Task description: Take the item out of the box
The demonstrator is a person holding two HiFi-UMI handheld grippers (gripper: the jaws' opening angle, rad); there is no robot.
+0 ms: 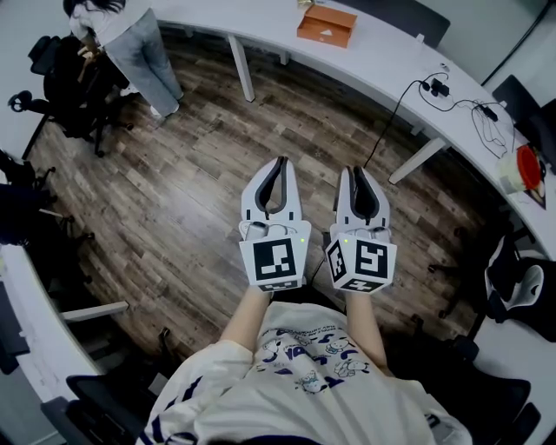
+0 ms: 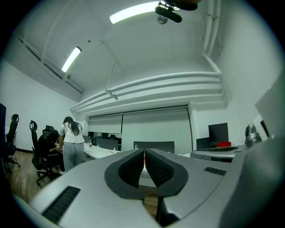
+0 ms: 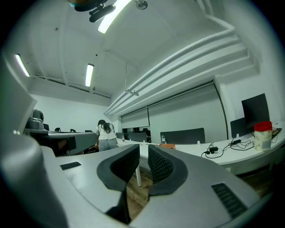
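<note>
An orange box lies on the curved white desk at the far side of the room; in the right gripper view the box shows small beyond the jaws. I hold both grippers side by side in front of my chest, above the wooden floor and well short of the desk. My left gripper is shut, pads touching, with nothing in it. On my right gripper a narrow gap shows between the pads, and it is empty too.
A person stands at the far left beside black office chairs. Cables and a power adapter lie on the desk, and a red-lidded jar stands at its right end. Desk legs reach the floor. Another chair is at my right.
</note>
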